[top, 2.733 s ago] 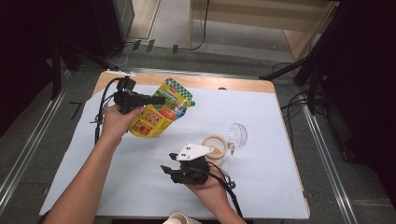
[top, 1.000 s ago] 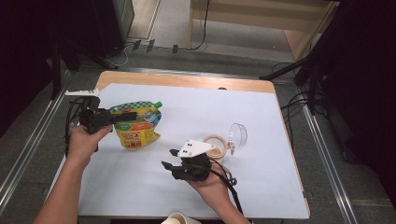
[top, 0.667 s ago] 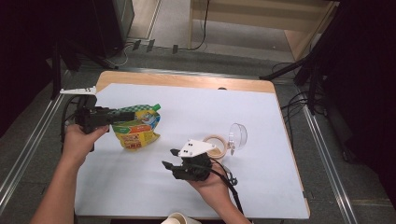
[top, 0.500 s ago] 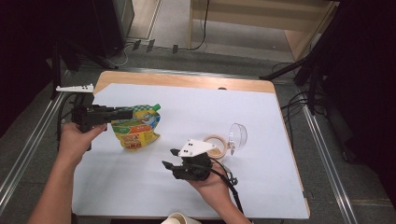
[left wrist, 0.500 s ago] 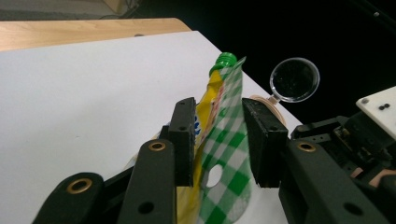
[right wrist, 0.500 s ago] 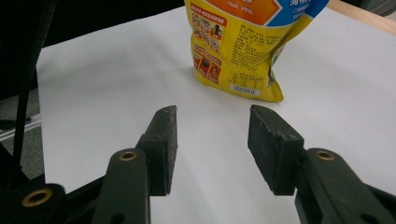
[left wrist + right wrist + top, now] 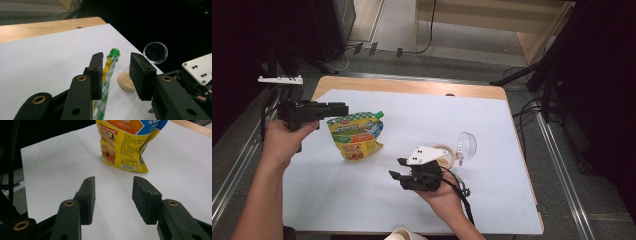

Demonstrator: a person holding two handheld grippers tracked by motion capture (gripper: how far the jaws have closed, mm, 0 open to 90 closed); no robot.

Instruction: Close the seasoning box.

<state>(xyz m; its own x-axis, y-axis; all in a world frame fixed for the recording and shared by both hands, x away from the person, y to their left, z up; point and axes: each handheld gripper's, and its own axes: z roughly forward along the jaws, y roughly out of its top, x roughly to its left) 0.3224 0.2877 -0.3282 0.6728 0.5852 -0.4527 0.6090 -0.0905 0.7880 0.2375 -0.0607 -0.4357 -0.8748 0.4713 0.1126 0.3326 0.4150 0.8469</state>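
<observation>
While the right tongs (image 7: 398,175) wait half open and empty at 6 o'clock, the left tongs (image 7: 343,108), jaws just opening, have let go the pouch (image 7: 356,137) standing on the surface (image 7: 492,200) at 10 o'clock. Next: back clear.

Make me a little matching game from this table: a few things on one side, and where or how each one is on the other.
Things:
1. pouch
2. clear lid
3. left gripper
4. right gripper

States:
A. jaws open over bare white sheet
B. yellow, standing on the sheet
C. jaws just opened, parted at the pouch's top edge
D. on edge beside the tan disc

Pairs: 1-B, 2-D, 3-C, 4-A
</observation>
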